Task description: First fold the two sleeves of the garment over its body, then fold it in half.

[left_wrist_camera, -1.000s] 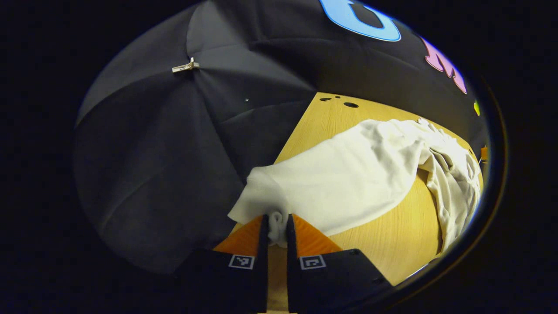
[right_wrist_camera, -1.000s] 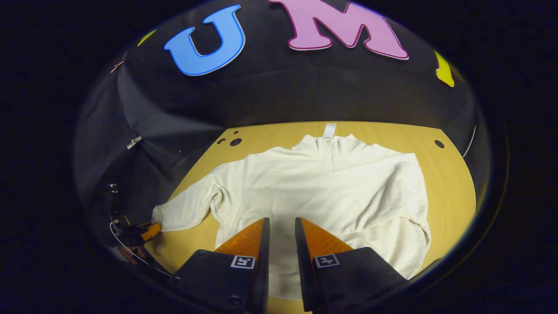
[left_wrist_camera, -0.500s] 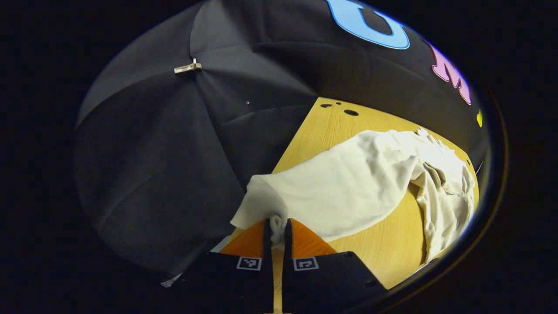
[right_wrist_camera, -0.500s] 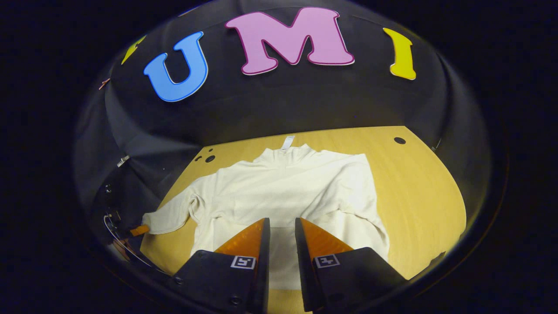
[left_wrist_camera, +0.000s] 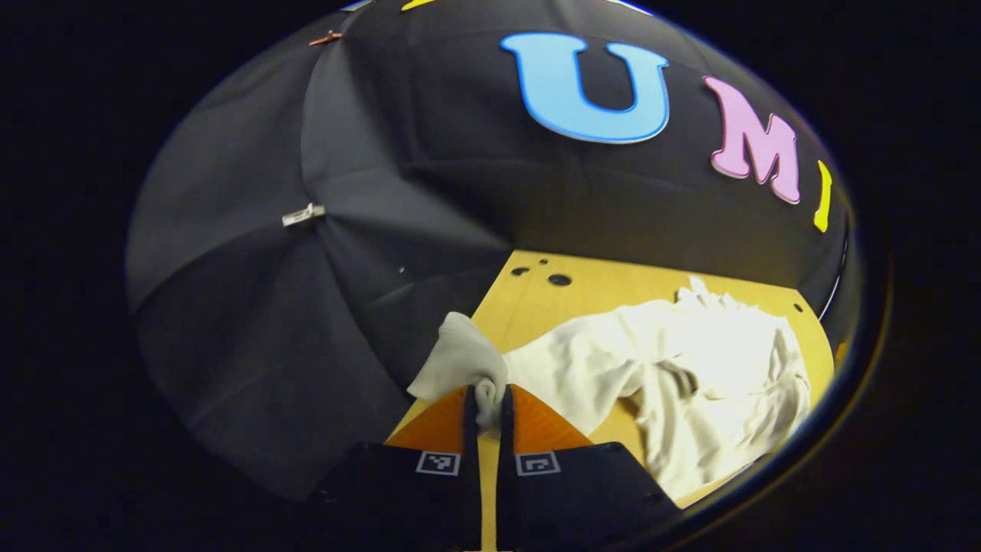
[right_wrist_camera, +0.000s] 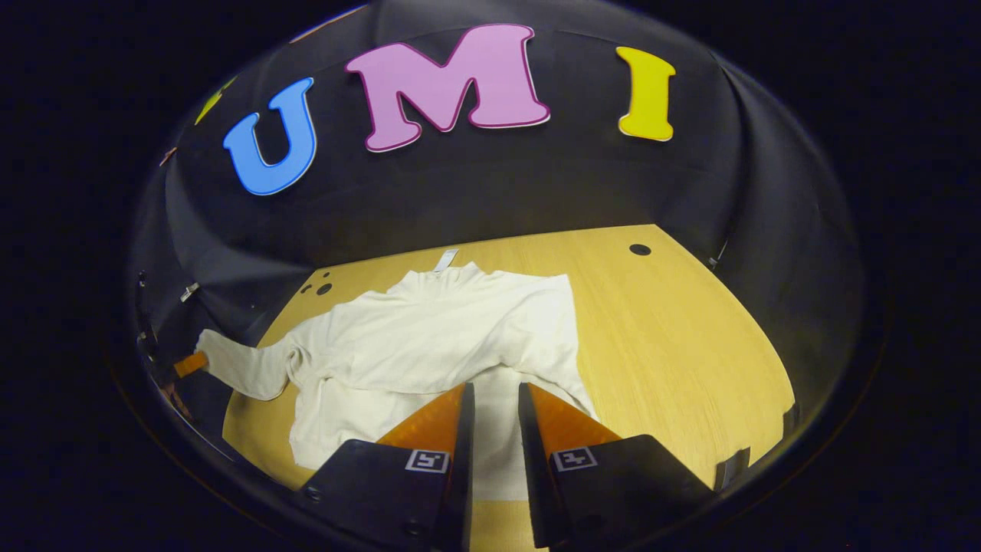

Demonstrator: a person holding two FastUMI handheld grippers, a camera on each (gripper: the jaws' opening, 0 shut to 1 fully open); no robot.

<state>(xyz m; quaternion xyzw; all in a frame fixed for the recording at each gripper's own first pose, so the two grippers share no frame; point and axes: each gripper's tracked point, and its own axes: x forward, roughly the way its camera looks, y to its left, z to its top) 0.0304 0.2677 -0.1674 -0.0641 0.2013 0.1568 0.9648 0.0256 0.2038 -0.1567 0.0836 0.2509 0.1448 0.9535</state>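
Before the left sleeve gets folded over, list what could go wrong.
1. The left hand-held gripper pinches only a small bunch of the sleeve cuff; a hard pull might slip it free.
2. The garment is already rumpled near the shoulder, so dragging the sleeve could bunch the body rather than lay flat.
3. The right hand-held gripper holds nothing, so the body may shift on the table.

Wooden table (right_wrist_camera: 674,345), cream garment (right_wrist_camera: 429,345) spread on it
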